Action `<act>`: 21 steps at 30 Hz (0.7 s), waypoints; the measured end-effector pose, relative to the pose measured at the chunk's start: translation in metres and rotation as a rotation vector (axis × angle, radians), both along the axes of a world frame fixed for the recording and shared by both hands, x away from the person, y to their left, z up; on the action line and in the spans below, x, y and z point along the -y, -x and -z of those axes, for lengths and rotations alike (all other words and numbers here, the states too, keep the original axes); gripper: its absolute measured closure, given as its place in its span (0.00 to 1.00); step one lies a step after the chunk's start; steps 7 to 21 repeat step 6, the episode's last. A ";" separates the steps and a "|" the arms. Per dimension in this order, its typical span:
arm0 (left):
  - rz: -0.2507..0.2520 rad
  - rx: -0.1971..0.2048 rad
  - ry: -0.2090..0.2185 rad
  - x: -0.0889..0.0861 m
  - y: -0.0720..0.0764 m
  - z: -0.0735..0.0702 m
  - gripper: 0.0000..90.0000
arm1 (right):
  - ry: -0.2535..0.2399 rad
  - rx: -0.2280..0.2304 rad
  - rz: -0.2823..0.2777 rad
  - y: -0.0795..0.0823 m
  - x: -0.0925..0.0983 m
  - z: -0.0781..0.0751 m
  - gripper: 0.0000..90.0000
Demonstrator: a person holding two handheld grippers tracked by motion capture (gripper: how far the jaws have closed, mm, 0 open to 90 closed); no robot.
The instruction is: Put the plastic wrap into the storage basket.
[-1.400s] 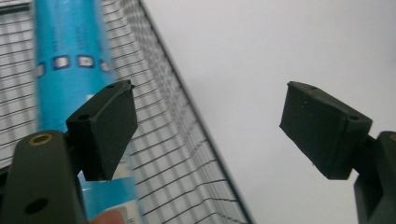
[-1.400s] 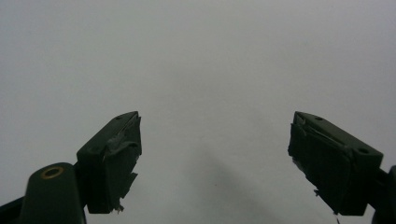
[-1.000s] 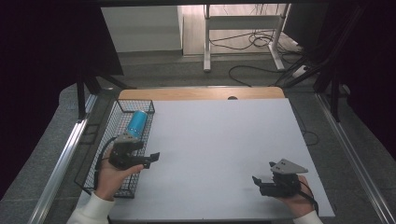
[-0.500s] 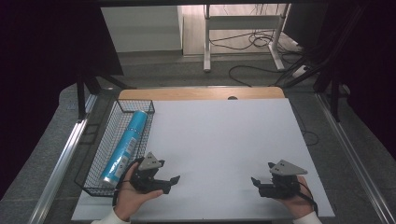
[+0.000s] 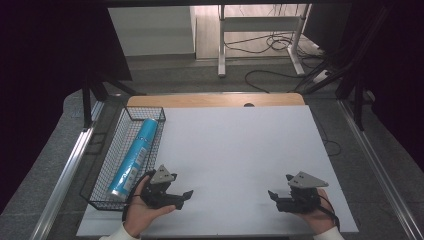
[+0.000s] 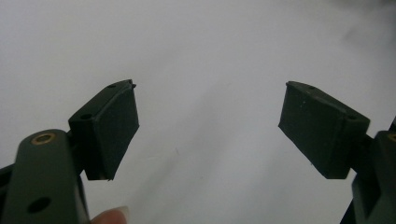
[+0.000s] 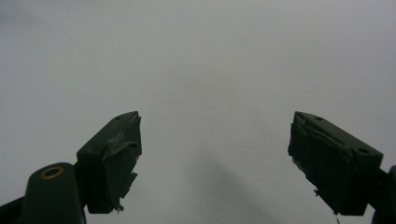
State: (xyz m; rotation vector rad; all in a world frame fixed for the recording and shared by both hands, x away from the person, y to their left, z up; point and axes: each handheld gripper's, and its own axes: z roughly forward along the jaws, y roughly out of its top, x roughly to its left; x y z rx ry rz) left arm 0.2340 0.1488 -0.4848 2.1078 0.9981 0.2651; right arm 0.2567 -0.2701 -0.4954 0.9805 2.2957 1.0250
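The blue can (image 5: 134,156) is seen lying inside the wire basket (image 5: 107,162), so placement is judged done, while the left gripper (image 5: 186,195) and right gripper (image 5: 272,195) are held empty, jaws apart, over the white table (image 5: 235,150).

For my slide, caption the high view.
Blue can lies in wire basket; both open grippers rest on the white table.

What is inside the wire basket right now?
One blue spray can lies lengthwise in the wire basket, cap toward the far end. Nothing else shows through the mesh; the can's underside is hidden.
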 end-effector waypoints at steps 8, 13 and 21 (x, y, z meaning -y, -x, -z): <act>-0.007 0.003 0.003 -0.002 0.001 0.002 0.22 | -0.020 0.012 -0.006 0.000 0.000 -0.003 0.19; -0.007 0.003 0.003 -0.002 0.001 0.002 0.22 | -0.020 0.012 -0.006 0.000 0.000 -0.003 0.19; -0.007 0.003 0.003 -0.002 0.001 0.002 0.22 | -0.020 0.012 -0.006 0.000 0.000 -0.003 0.19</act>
